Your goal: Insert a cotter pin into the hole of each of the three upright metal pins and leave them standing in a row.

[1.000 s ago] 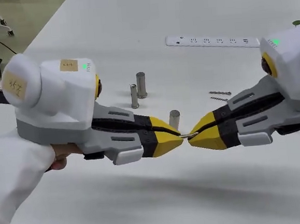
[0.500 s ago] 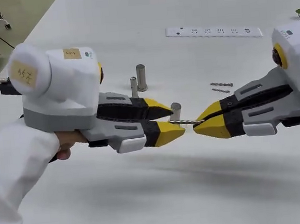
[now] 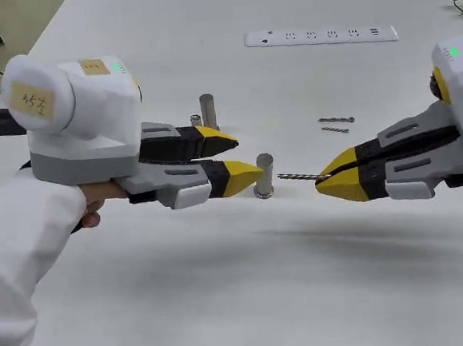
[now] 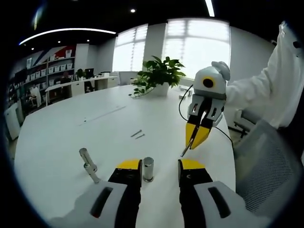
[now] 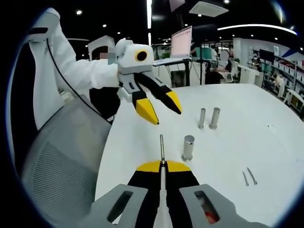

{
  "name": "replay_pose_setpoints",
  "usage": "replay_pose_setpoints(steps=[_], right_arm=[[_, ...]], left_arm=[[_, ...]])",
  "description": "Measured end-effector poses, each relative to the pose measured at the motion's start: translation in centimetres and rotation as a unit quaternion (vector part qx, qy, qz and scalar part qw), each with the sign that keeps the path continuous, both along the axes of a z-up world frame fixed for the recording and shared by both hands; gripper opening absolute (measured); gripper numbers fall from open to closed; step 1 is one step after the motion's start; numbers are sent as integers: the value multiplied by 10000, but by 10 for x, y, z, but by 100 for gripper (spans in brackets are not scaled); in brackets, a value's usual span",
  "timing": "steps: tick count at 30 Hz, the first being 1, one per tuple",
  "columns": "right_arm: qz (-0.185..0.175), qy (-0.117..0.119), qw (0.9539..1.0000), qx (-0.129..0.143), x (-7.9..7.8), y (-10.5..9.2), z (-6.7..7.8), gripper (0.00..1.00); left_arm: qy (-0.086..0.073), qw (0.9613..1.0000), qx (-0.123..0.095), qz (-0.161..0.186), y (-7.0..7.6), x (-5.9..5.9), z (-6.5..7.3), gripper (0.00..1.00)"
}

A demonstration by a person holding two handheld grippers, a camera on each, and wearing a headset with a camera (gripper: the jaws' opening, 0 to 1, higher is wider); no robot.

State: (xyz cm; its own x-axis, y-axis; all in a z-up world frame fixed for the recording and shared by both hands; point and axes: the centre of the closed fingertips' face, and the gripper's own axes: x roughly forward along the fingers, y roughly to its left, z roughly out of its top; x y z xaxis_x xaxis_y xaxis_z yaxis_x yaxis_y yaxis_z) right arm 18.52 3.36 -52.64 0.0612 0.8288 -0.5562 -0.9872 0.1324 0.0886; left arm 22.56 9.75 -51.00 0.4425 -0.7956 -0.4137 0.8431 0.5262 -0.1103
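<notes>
The left claw (image 3: 249, 157) has let go and now stands wide open and empty, so the cotter pin (image 3: 300, 176) has passed wholly to the right claw (image 3: 321, 183), which is pinched shut on its right end. The pin lies level, its free tip pointing left at the nearest metal post (image 3: 264, 175), just short of it. That post stands between the two claws, so threading looks next.

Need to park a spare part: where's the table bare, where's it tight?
Bare: the table nearer the person than both hand-held grippers, and the band between power strip and spare cotter pins. Crowded: around the near metal pin, between the open left hand-held gripper and the right hand-held gripper shut on a cotter pin.
</notes>
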Motion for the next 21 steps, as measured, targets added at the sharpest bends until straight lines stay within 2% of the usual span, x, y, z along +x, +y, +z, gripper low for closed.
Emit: replay_pose_setpoints(steps=[2, 4, 6, 8, 15, 21], right_arm=[[-40, -4, 10000, -8, 3, -1, -2, 0], [-75, -3, 10000, -8, 6, -2, -4, 0], [-123, 4, 9999, -18, 13, -4, -8, 0], [-179, 6, 9998, -11, 17, -5, -10, 0], [-210, -18, 9997, -139, 30, -6, -21, 0], [-258, -21, 9996, -133, 38, -4, -24, 0]], left_arm=[[-18, 9999, 146, 53, 1, 5, -5, 29], [64, 9995, 299, 120, 3, 9, -12, 29], [13, 9988, 473, 98, 3, 12, -19, 29], [63, 9988, 481, 37, 0, 13, -22, 28], [58, 9978, 638, -178, -13, 20, -32, 28], [51, 9962, 792, -354, -17, 26, -36, 25]])
